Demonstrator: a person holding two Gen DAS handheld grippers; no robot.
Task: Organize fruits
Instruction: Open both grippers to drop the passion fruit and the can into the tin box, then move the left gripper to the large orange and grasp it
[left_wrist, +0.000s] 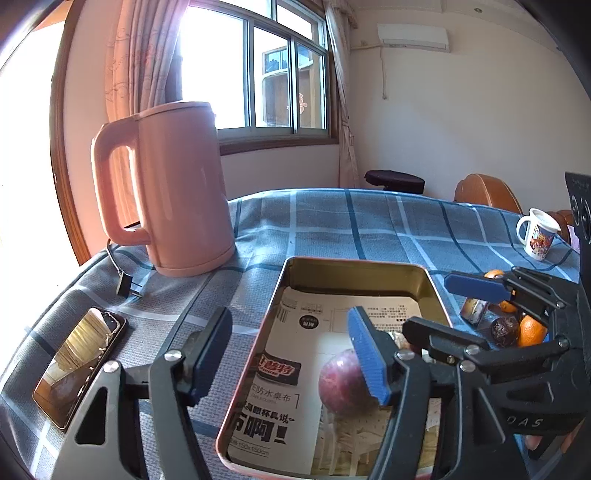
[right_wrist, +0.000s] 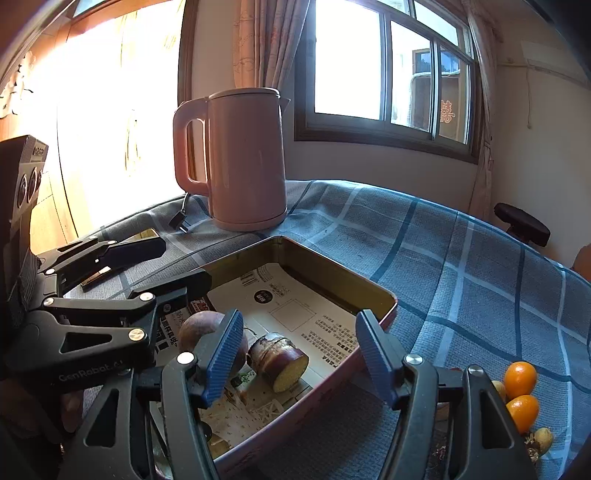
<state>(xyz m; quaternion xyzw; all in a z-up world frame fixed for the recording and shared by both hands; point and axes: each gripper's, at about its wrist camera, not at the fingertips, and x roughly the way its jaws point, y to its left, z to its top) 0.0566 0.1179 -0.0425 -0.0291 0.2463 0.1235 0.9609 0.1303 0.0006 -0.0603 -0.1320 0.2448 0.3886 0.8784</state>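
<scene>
Two grippers hang over one tin, and both stand wide open, gripping nothing.

From the left wrist camera, the left gripper (left_wrist: 291, 354) spans the tin's (left_wrist: 432, 291) left wall: one pad over the cloth (left_wrist: 332, 225) outside, the other inside over the paper liner (left_wrist: 291, 343). A reddish fruit (left_wrist: 341, 382) lies in the tin just behind that inner pad, which hides its right side. To the right the right gripper (left_wrist: 417, 299) reaches in sideways, and its black arms cover most of what lies past it; only slivers of oranges (left_wrist: 530, 330), a dark round thing and a small wrapped item show between them, too cut up to name surely. A mug (left_wrist: 537, 234) stands far right, a kettle (left_wrist: 173, 188) ahead left with its plug (left_wrist: 127, 286) on the cloth, a phone (left_wrist: 79, 367) near left.

From the right wrist camera, the right gripper (right_wrist: 299, 354) straddles the tin's (right_wrist: 373, 288) near right wall. Here a second piece appears, hidden in the other view: a short cut chunk (right_wrist: 277, 363) with purple skin and a yellow face, lying in the tin between the pads, just right of the reddish fruit (right_wrist: 201, 326), whose lower part the left pad covers. The left gripper (right_wrist: 177, 260) comes in from the left, largely covering the phone. Outside the tin, low right, two oranges (right_wrist: 521, 391) sit on the cloth (right_wrist: 461, 266) with small yellowish fruits beside them, partly cut off behind the gripper arm. The kettle (right_wrist: 243, 158) stands ahead.
</scene>
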